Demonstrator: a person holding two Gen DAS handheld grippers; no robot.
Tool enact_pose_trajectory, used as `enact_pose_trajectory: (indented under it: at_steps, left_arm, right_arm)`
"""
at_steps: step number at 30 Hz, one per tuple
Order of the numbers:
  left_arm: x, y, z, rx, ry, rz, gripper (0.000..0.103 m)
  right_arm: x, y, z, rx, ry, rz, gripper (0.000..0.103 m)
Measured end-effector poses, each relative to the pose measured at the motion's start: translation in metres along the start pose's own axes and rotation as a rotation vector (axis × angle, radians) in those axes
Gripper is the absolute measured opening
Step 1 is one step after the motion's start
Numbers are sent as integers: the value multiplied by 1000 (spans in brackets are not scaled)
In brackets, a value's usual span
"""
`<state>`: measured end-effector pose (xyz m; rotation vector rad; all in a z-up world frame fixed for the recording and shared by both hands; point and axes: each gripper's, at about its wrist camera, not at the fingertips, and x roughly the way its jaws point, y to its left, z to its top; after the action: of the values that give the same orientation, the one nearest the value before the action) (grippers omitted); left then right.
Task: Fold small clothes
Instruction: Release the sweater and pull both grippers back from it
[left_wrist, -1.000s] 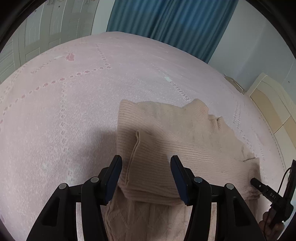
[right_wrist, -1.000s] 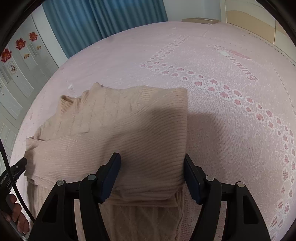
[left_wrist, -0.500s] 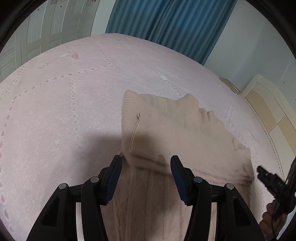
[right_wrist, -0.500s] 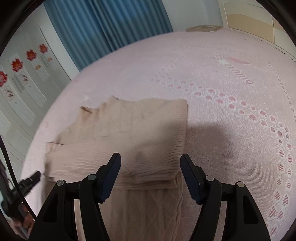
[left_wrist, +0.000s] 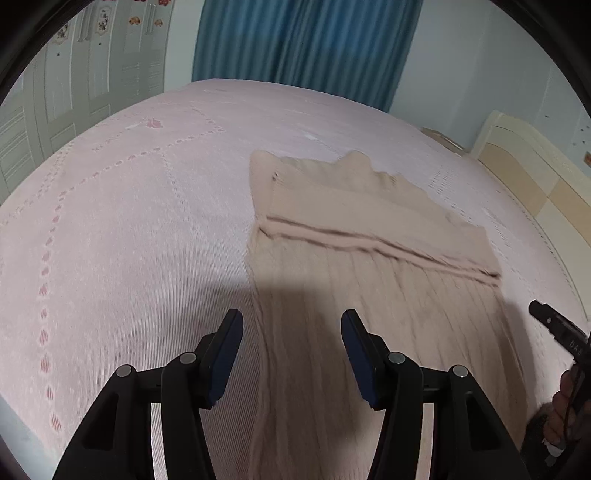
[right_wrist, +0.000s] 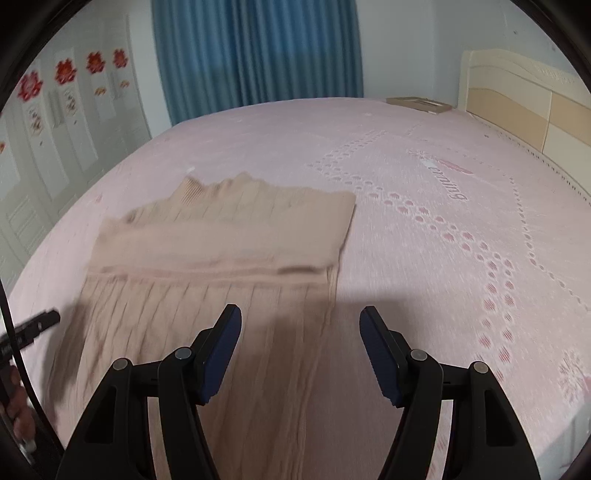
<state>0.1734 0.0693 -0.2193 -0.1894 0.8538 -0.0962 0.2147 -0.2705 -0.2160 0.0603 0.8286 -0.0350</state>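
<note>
A beige ribbed knit sweater (left_wrist: 369, 266) lies flat on the pink bedspread (left_wrist: 129, 221), its sleeves folded across the chest as a band (left_wrist: 369, 225). My left gripper (left_wrist: 291, 332) hovers open above the sweater's lower left edge, nothing between its fingers. In the right wrist view the same sweater (right_wrist: 221, 266) spreads toward me, and my right gripper (right_wrist: 301, 328) hangs open over its lower right edge, holding nothing. The tip of the other gripper (left_wrist: 554, 325) shows at the right rim of the left view.
Blue curtains (right_wrist: 258, 51) hang behind the bed. A cream headboard (right_wrist: 517, 103) stands at the right with a flat box (right_wrist: 419, 104) beside it. White wardrobe doors (left_wrist: 74, 74) with stickers line the left. A hand (left_wrist: 569, 417) shows at the edge.
Both grippers have pulled back toward me, away from the folded sleeves and down the sweater's body. The folded band now lies well ahead of the fingertips, and both grippers stayed open.
</note>
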Motion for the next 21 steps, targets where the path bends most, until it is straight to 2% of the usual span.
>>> enact_pose_trajectory:
  at_steps: [7, 10, 13, 15, 18, 19, 21]
  left_arm:
    - [-24, -4, -31, 41, 12, -13, 53]
    - [-31, 2, -44, 10, 14, -18, 53]
    - [-37, 15, -53, -61, 22, -79, 53]
    - [-40, 22, -59, -93, 21, -105, 53]
    - [-40, 31, -69, -136, 49, -102, 53]
    - [-40, 33, -71, -148, 56, -123, 53]
    - [-41, 34, -73, -146, 54, -126, 53]
  right_arm:
    - [-45, 7, -38, -48, -37, 44, 66]
    - [-56, 5, -53, -24, -43, 46, 66]
    - [-56, 2, -68, 16, 4, 86, 66]
    - [-55, 2, -76, 24, 36, 95, 62]
    - [-55, 4, -87, 20, 43, 85, 60]
    - [-52, 3, -92, 25, 60, 83, 59]
    - [-46, 4, -93, 44, 102, 95, 50]
